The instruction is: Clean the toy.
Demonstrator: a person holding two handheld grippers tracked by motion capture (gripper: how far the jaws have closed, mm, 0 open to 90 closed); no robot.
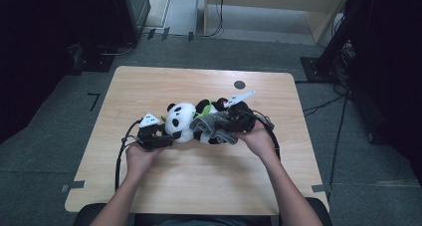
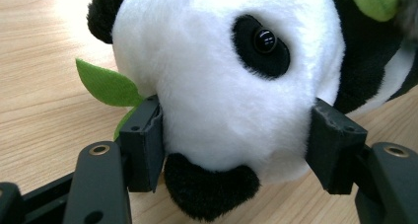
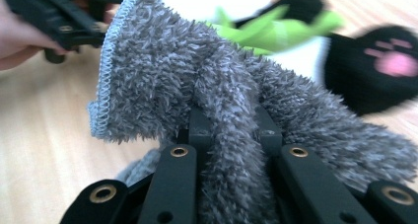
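On table (image 1: 149, 186), L hand-held gripper (image 2: 236, 140) clamps panda (image 2: 222, 86); R hand-held gripper (image 3: 229, 130) clamps grey cloth (image 3: 162, 81).

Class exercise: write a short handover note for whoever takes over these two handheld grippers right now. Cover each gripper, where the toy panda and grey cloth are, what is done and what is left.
Left gripper: jaws clamped on either side of the toy panda at its head, holding it on the table.
Right gripper: shut on a fold of the fuzzy grey cloth, which hangs over the jaws.
Where things are: panda lies mid-table on its side; the cloth is bunched against its body, by the green leaf.
Done: both things gripped.
Left: probably drawing the cloth over or around the panda; which one cannot be told.
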